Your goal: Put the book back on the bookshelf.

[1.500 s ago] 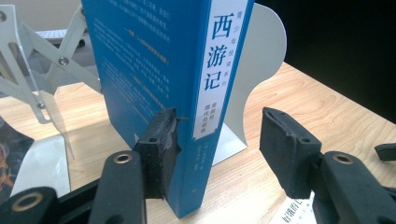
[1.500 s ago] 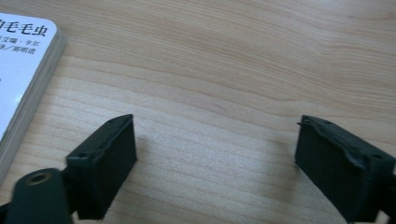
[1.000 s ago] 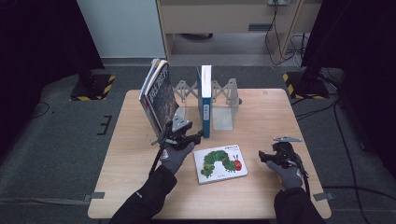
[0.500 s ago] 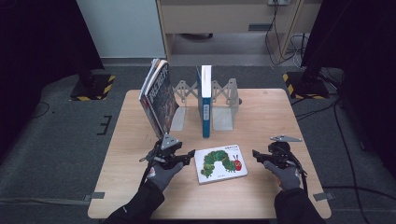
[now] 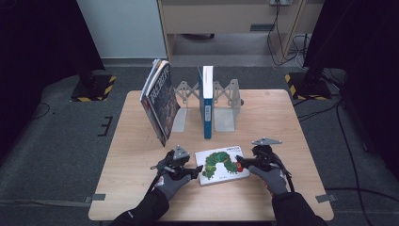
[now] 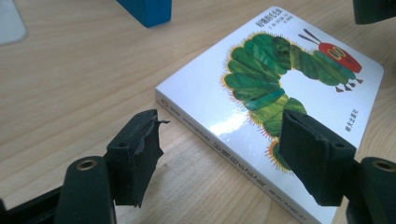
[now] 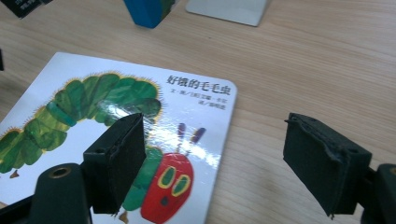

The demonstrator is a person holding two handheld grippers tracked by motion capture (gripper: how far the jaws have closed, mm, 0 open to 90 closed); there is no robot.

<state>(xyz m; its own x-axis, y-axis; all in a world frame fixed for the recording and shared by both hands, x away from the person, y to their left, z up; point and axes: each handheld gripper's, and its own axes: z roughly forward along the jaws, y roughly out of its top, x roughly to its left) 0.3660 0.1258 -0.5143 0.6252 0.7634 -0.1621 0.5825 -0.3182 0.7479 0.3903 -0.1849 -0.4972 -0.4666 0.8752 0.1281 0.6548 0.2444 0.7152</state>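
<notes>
A white picture book with a green caterpillar [image 5: 221,165] lies flat near the table's front edge. My left gripper [image 5: 195,170] is at its left edge, low over the table. In the left gripper view the book [image 6: 261,107] has its spine between the open jaws of the left gripper [image 6: 224,154]. Those jaws have just been opening and no pad touches the book. My right gripper [image 5: 240,162] is at the book's right edge. It stands open [image 7: 215,158], one jaw over the cover [image 7: 93,116], the other over bare wood. Its jaws have just been opening a little.
A blue book [image 5: 207,101] stands upright between grey metal bookends [image 5: 226,108] at the table's middle back. Dark books [image 5: 160,101] lean to the left of them. Bare wood lies right of the picture book.
My left hand has come down and toward the front, from near the leaning books to the picture book's left edge. My right hand has moved left to the book's right edge.
</notes>
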